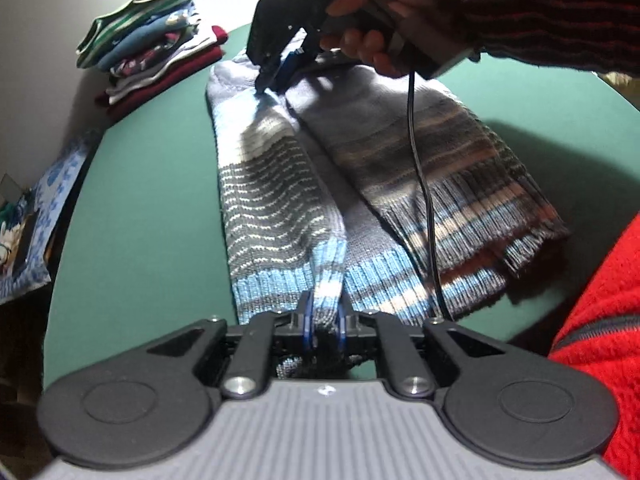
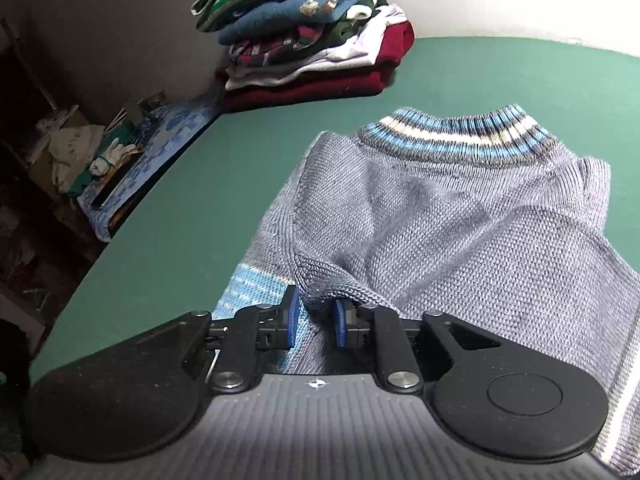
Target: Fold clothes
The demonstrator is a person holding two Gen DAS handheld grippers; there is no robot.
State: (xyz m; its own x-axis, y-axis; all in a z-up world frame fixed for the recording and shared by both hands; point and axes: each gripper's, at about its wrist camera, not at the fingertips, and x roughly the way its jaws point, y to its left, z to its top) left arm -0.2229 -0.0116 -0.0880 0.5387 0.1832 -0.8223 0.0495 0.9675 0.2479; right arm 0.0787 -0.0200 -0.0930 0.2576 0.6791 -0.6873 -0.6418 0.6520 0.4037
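Note:
A grey knit sweater point(image 1: 360, 152) with blue and white striped ribbing lies on the green table point(image 1: 152, 200), both sleeves folded in along its body. My left gripper point(image 1: 324, 314) is shut on the striped sleeve cuff point(image 1: 326, 280) at the near hem. At the far end a hand point(image 1: 372, 20) holds my right gripper point(image 1: 270, 82), which pinches the sweater near the shoulder. In the right wrist view the right gripper point(image 2: 316, 312) is shut on a raised fold of the sweater point(image 2: 460, 220). The striped collar point(image 2: 456, 136) lies beyond it.
A stack of folded clothes point(image 1: 156, 40) point(image 2: 304, 32) sits at the table's far left corner. A black cable point(image 1: 420, 184) hangs across the sweater. A person's red garment point(image 1: 600, 320) is at the right edge. Blue-patterned cloth and clutter point(image 2: 160, 148) lie off the table's left side.

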